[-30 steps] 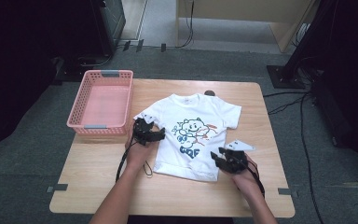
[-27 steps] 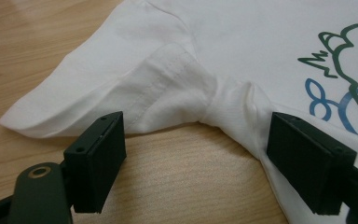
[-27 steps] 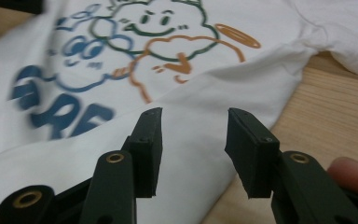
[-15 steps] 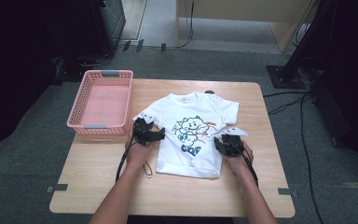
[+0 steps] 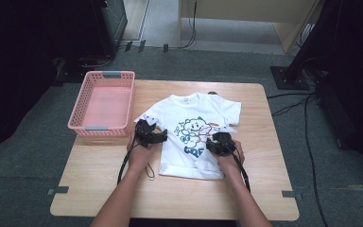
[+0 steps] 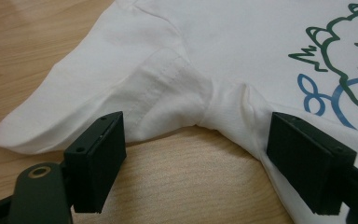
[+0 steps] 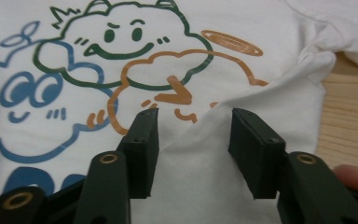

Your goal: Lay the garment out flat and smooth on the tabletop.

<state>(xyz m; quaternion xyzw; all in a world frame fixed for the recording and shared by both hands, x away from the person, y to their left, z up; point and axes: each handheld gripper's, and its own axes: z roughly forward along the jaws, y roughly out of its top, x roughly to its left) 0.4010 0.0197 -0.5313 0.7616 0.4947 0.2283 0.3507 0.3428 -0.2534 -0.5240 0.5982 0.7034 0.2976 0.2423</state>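
Your white cotton T-shirt with the cartoon cloud print [image 5: 194, 135] lies flat on the light wooden table [image 5: 264, 142], just right of the pink plastic basket [image 5: 105, 103]. Your left gripper [image 6: 198, 156] stands open around the sleeve's armpit. Your right gripper [image 7: 193, 147], its jaws just opening a little, straddles a folded-over edge of cloth without pressing it.

From up top I've got the white t-shirt [image 5: 189, 135] lying flat mid-surface [image 5: 264, 189], its right side folded over the print. My left gripper [image 5: 157, 137] sits at the shirt's left edge, my right gripper [image 5: 217, 143] on the fold. Pink basket [image 5: 102, 127] hangs off the far-left corner.
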